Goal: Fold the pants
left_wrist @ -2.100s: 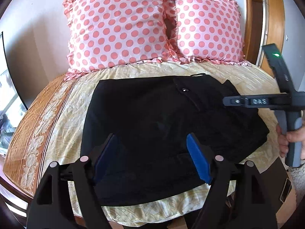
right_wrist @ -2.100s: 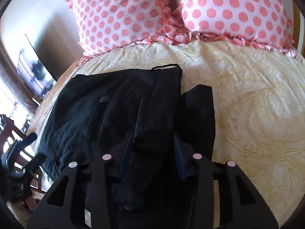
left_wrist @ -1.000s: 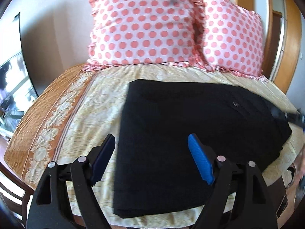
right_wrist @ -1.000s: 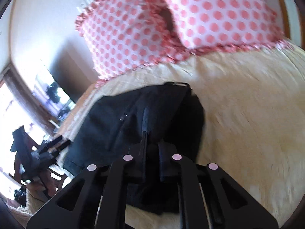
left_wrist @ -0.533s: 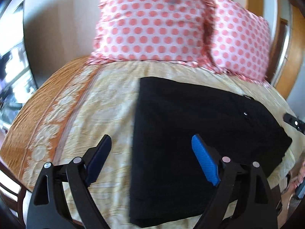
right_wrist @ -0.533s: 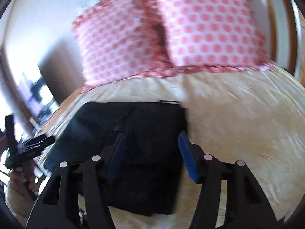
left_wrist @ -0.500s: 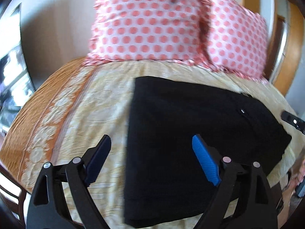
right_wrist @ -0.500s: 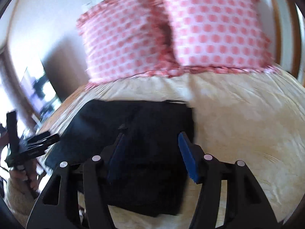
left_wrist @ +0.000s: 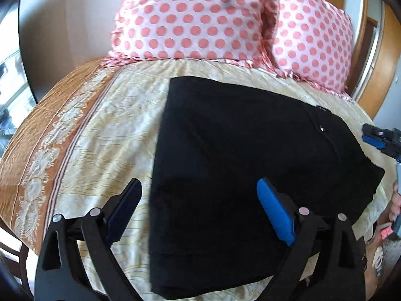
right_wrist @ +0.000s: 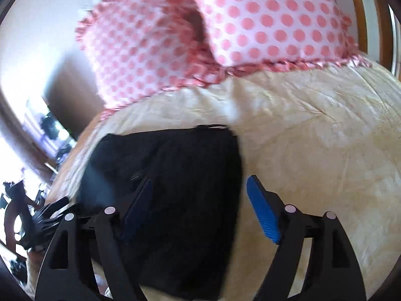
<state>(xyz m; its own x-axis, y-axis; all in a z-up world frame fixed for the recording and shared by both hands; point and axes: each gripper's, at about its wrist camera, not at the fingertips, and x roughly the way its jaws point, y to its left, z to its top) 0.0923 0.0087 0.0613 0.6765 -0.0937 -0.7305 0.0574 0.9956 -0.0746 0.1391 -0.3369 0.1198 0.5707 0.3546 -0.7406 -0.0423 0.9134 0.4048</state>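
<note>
We see the black pants (left_wrist: 250,175) lying folded into a compact block on the bed (left_wrist: 105,135), on its cream patterned cover with the orange border running along the left side in the left wrist view; two pink polka-dot pillows (left_wrist: 195,17) stand at the head of the bed, beyond the pants and apart from them. Our left claw (left_wrist: 198,208) hangs over the near left edge of the pants, released and spread wide, its jaws having just been opening further; the dark pad is over the bare cover, the blue pad over the cloth, and neither presses on it. Our right claw (right_wrist: 198,208) is released too, its jaws having just been opening; the right edge of the pants (right_wrist: 175,200) lies between them, but the pads do not pinch it. In the left wrist view the right claw (left_wrist: 381,143) shows at the far right edge, just beside the pants; a hand (left_wrist: 394,205) appears below it.
</note>
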